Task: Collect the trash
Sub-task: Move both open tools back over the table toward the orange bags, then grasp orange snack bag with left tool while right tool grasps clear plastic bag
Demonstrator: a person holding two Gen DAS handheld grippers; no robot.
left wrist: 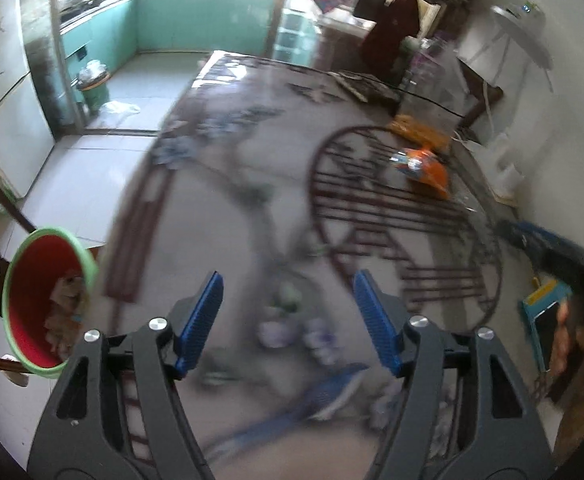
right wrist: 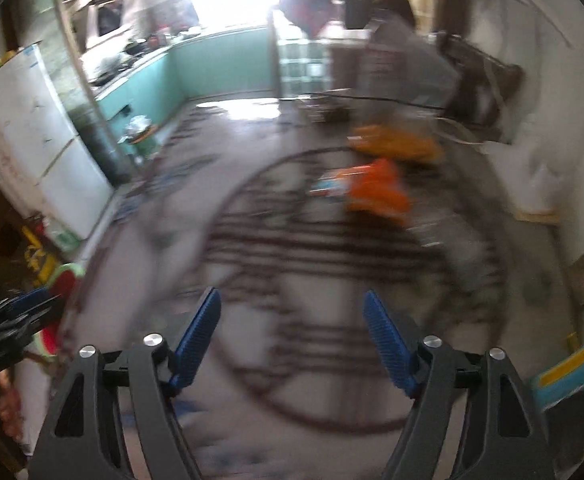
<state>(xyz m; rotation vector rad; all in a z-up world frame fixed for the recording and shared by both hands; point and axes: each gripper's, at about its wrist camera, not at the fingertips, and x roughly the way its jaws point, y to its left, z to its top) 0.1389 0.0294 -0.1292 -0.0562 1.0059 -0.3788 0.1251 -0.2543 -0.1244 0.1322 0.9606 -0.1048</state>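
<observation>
Patterned worktop (left wrist: 228,216) in a kitchen-side room, both views blurred. Left gripper (left wrist: 288,312) and right gripper (right wrist: 292,332): jaws spread, empty. Red bin (left wrist: 40,300) left of the left jaws, apparently holding scraps. Orange wrapper (right wrist: 375,192) lies ahead-right, uncollected; collection judged partly done.

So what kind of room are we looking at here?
Most likely a home dining area opening onto a kitchen: a patterned table with orange snack wrappers, teal kitchen cabinets under a bright window, and a white fridge by the doorway.
</observation>
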